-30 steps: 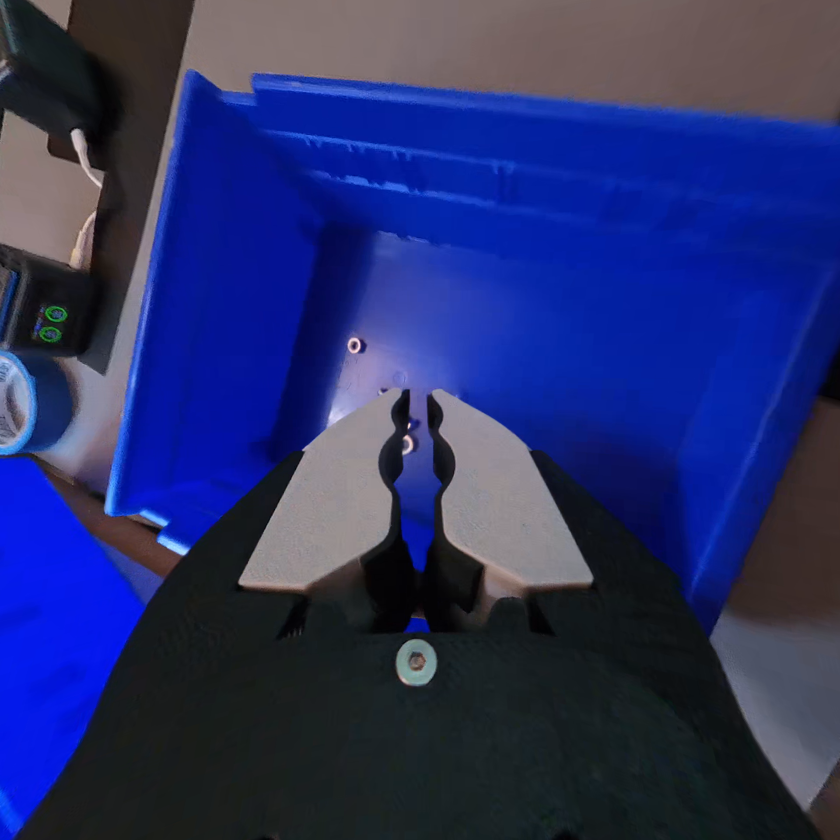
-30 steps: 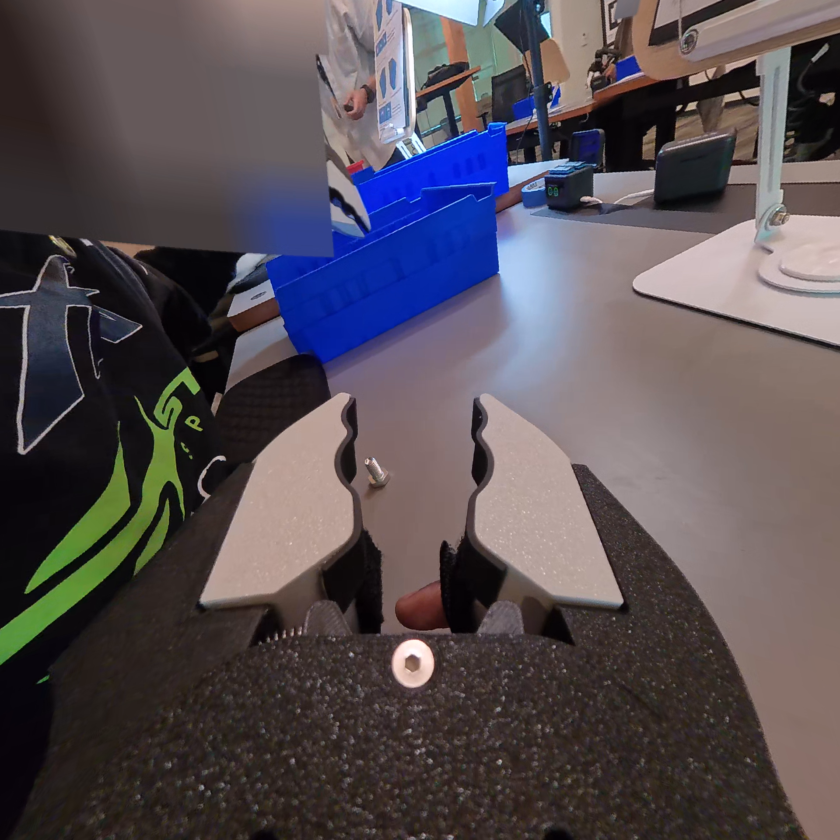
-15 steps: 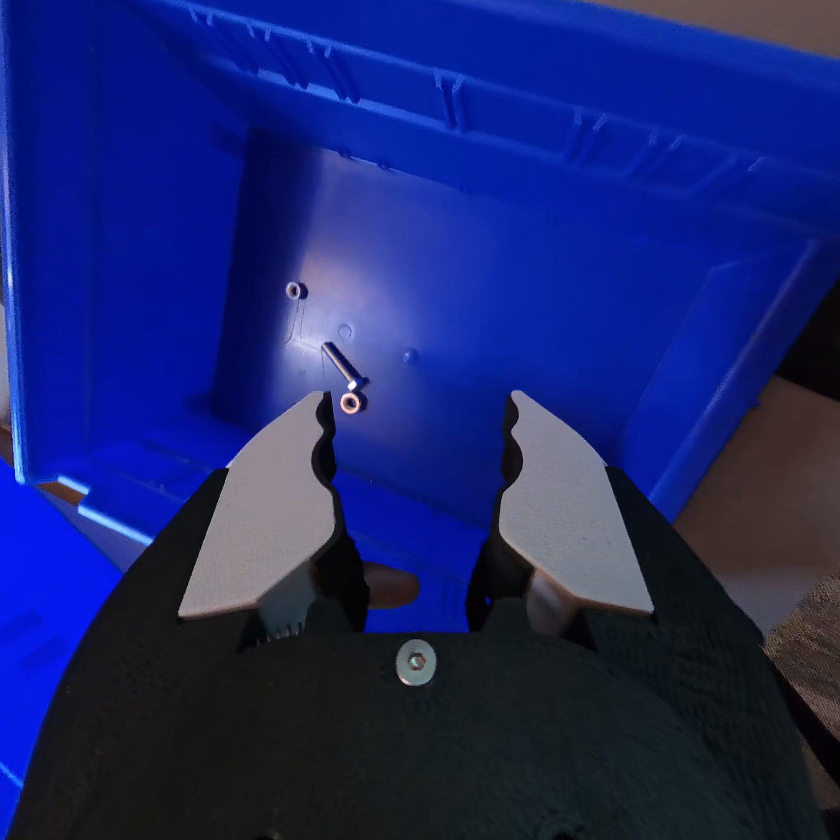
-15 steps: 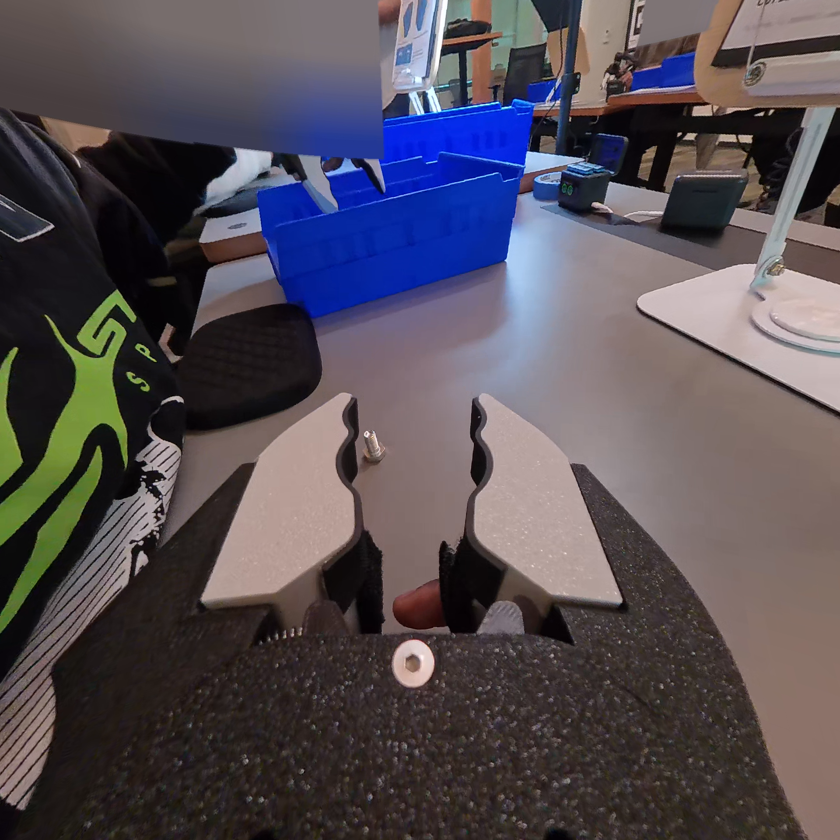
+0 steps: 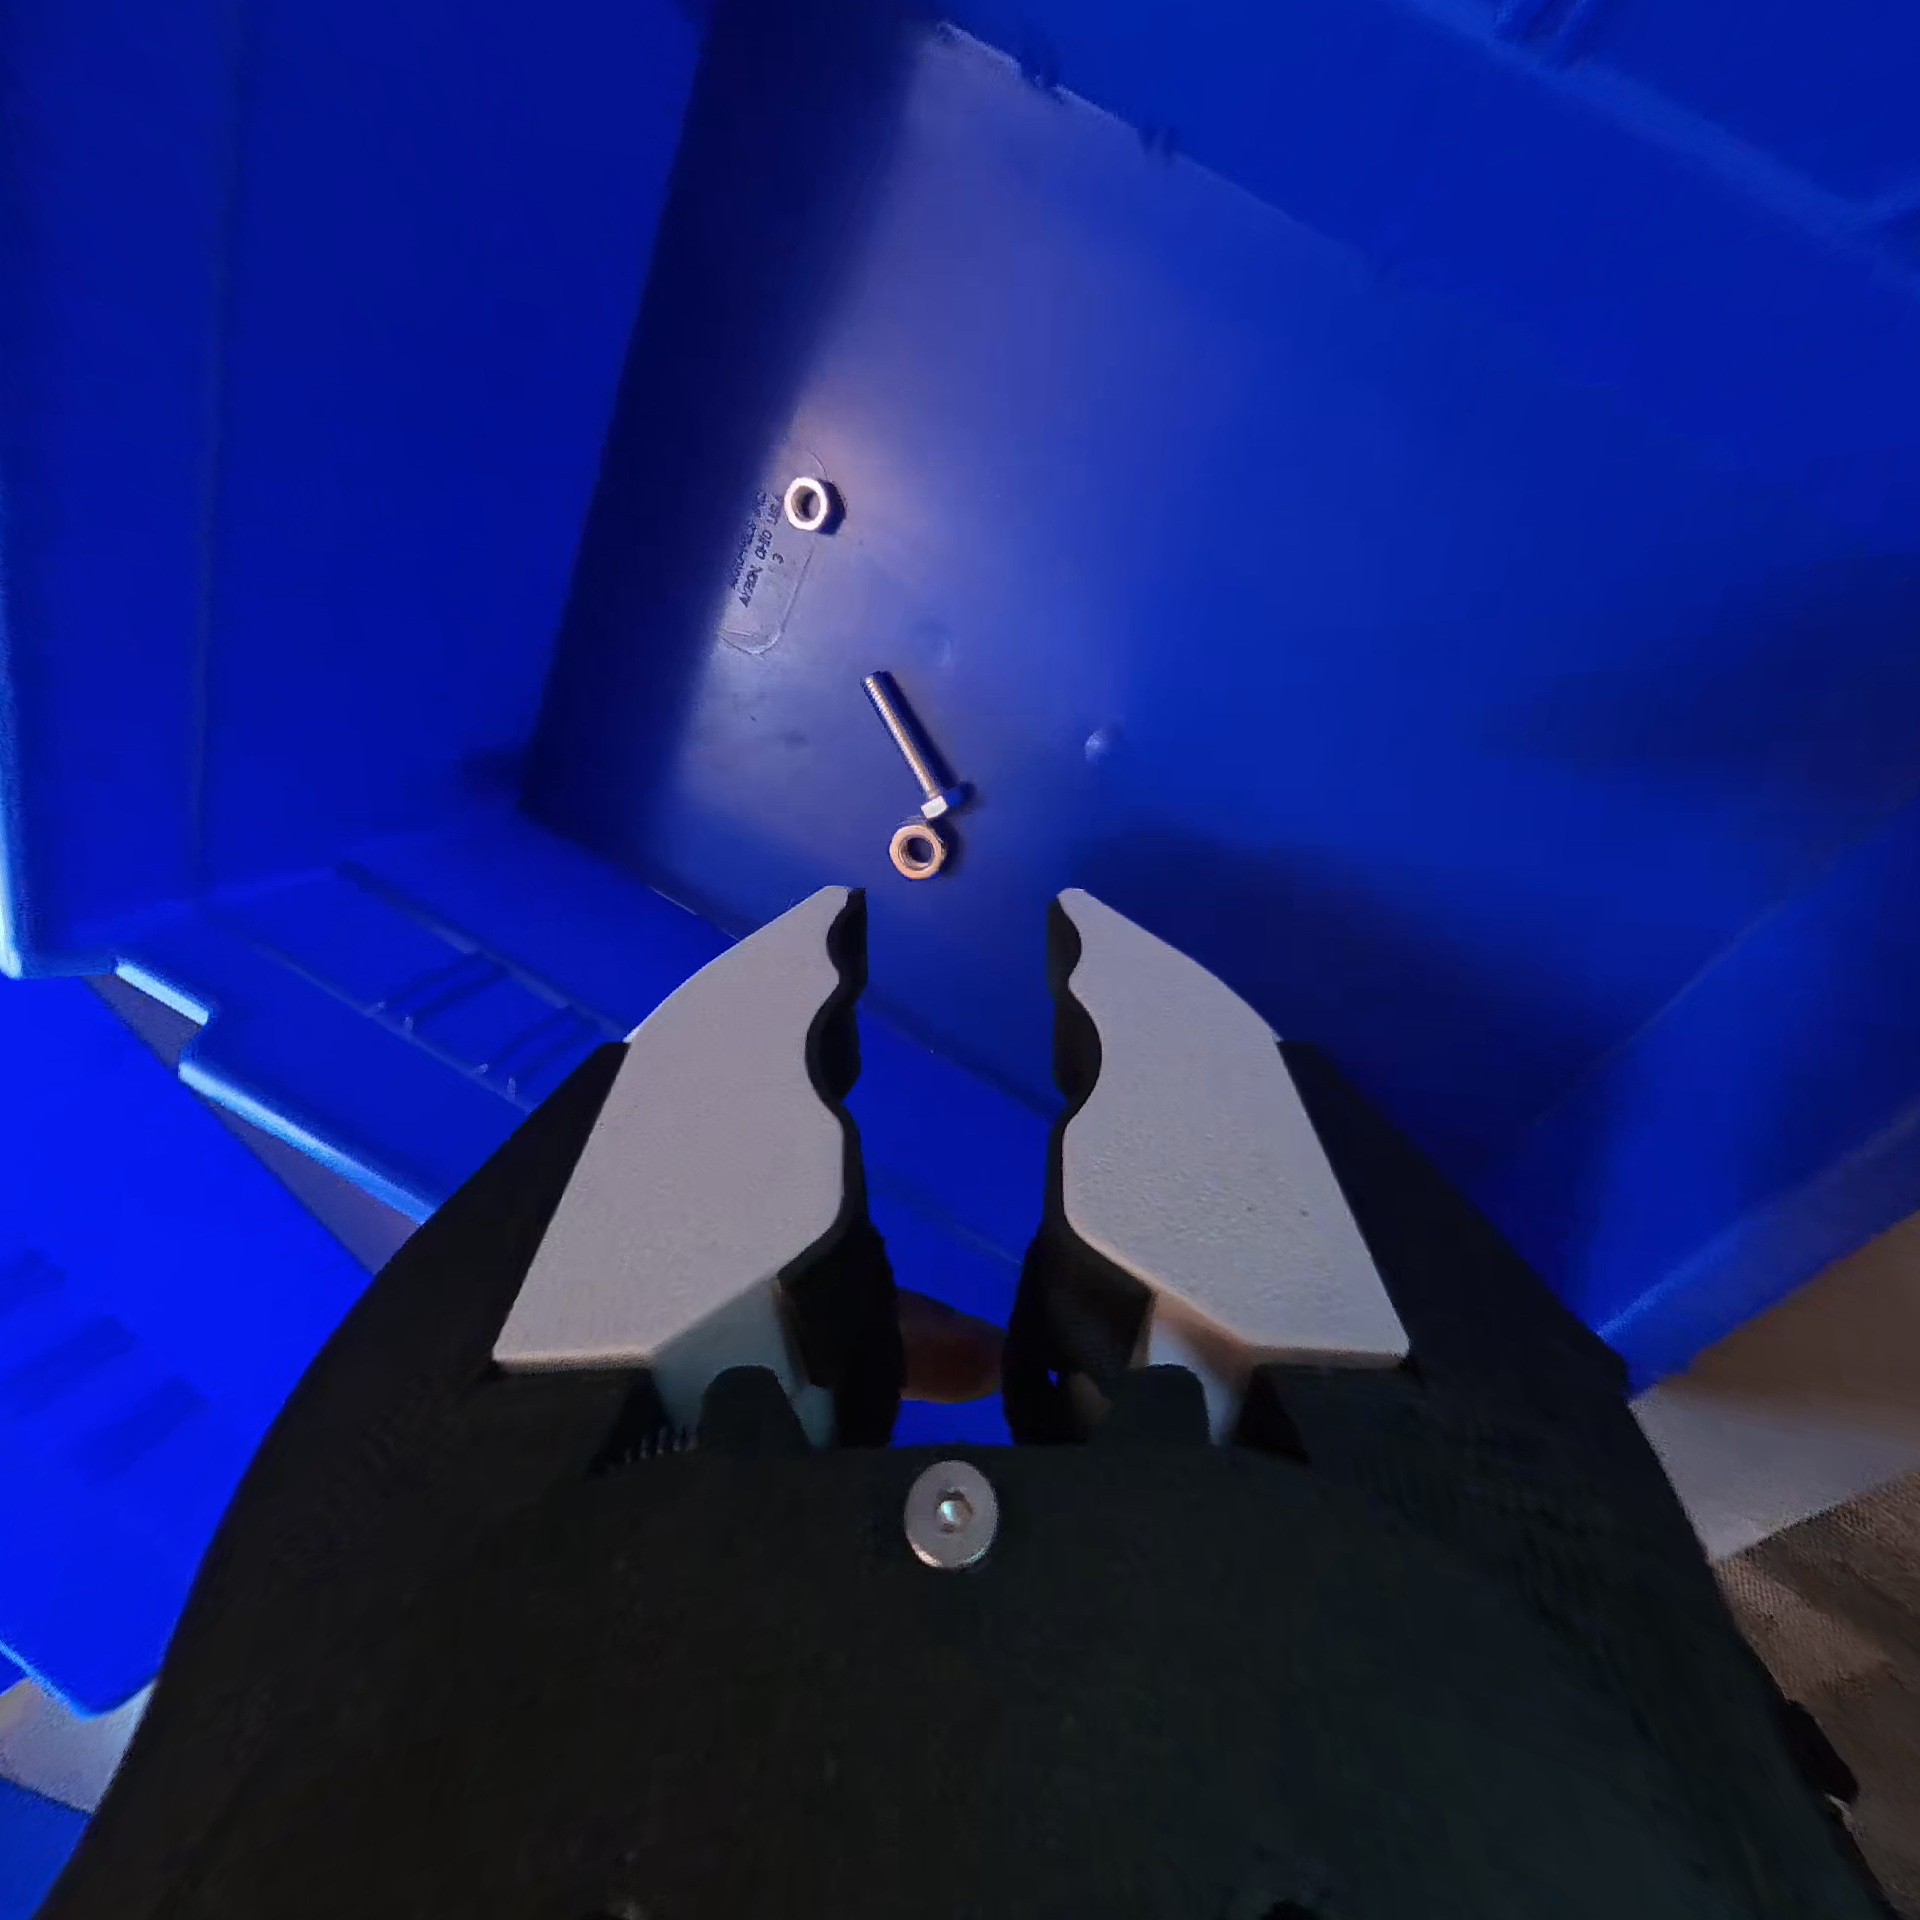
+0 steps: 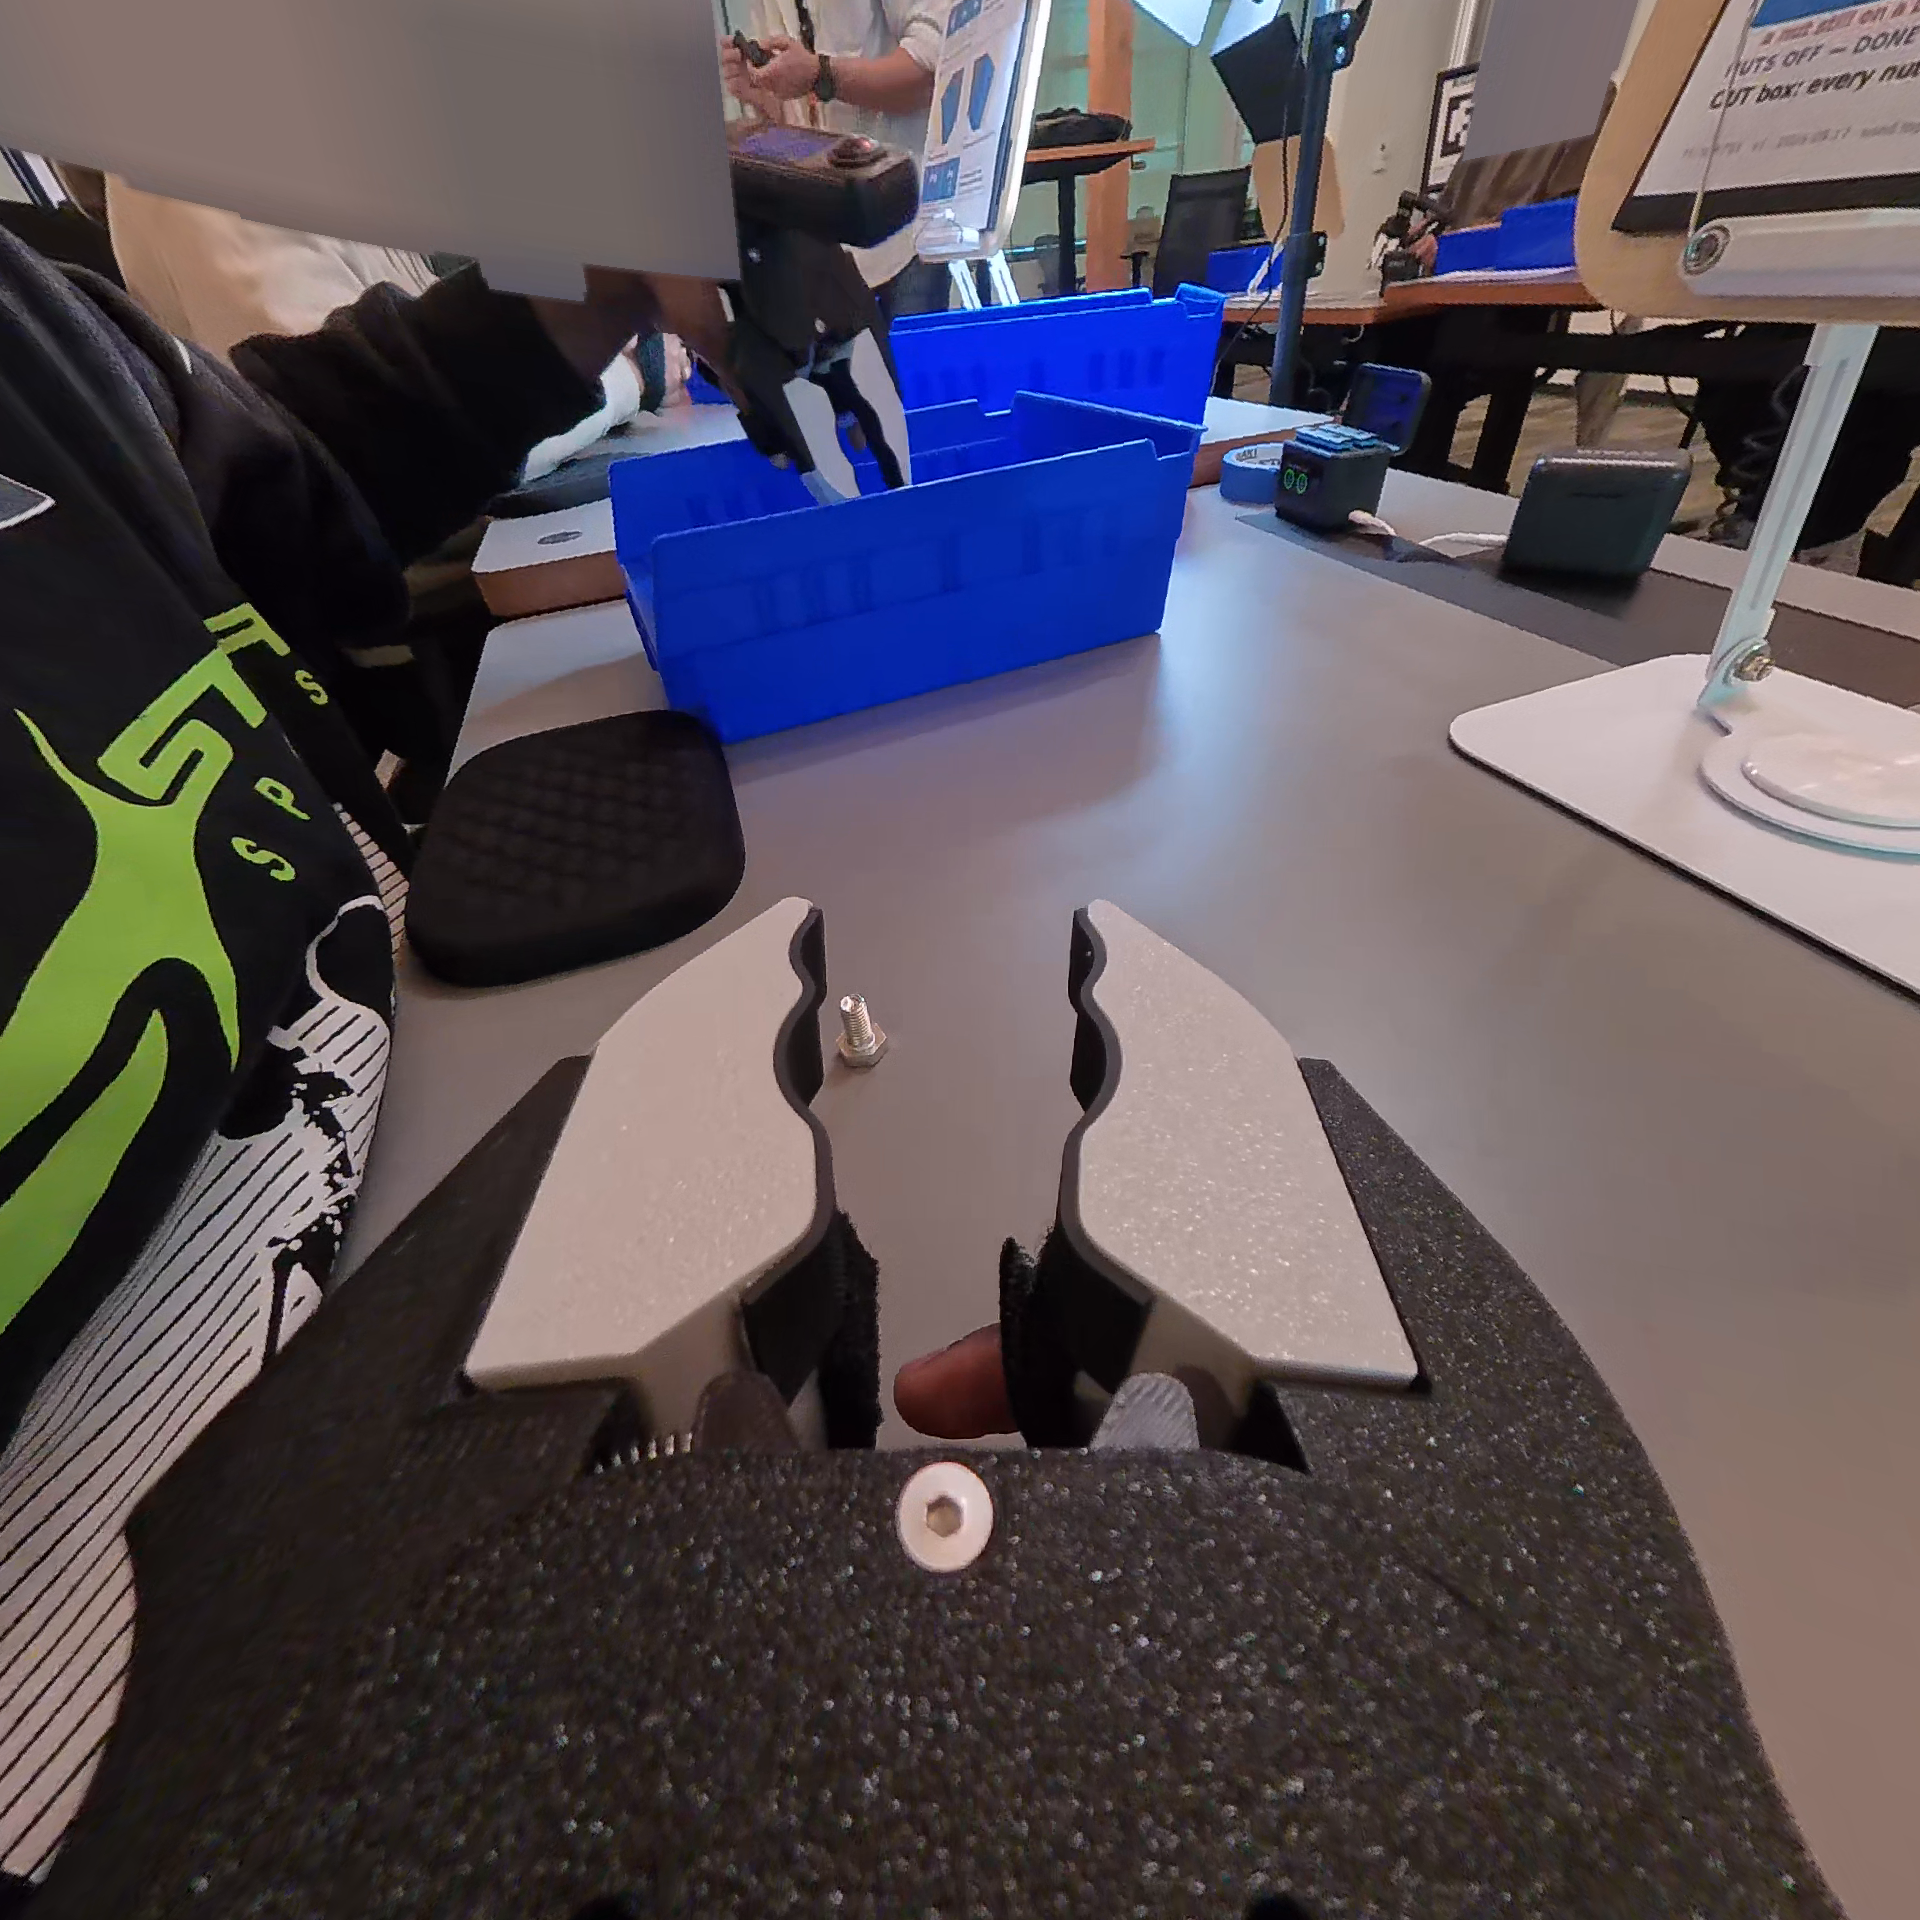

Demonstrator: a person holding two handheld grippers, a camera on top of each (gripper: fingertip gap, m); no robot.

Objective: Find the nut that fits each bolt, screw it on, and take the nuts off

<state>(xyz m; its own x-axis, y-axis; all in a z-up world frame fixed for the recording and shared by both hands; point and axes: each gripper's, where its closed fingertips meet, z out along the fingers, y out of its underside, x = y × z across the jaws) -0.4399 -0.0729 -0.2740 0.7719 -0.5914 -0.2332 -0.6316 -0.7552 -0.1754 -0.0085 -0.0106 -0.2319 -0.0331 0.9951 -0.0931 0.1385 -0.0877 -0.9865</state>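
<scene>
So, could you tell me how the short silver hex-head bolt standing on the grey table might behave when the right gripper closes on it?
The short silver hex-head bolt stands on its head, so a sideways nudge would probably tip it. It looks rigid and light. It sits near one finger of the open right gripper, so it may slide before it is pinched.

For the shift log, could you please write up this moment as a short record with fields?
left tool: open, empty, above the blue bin floor
right tool: open, empty, low over the grey table
in bin: long bolt lying flat; near nut by its head; far nut apart
on table: short bolt standing on its head, near the right tool's left finger
nuts on bolts: none visible
</scene>
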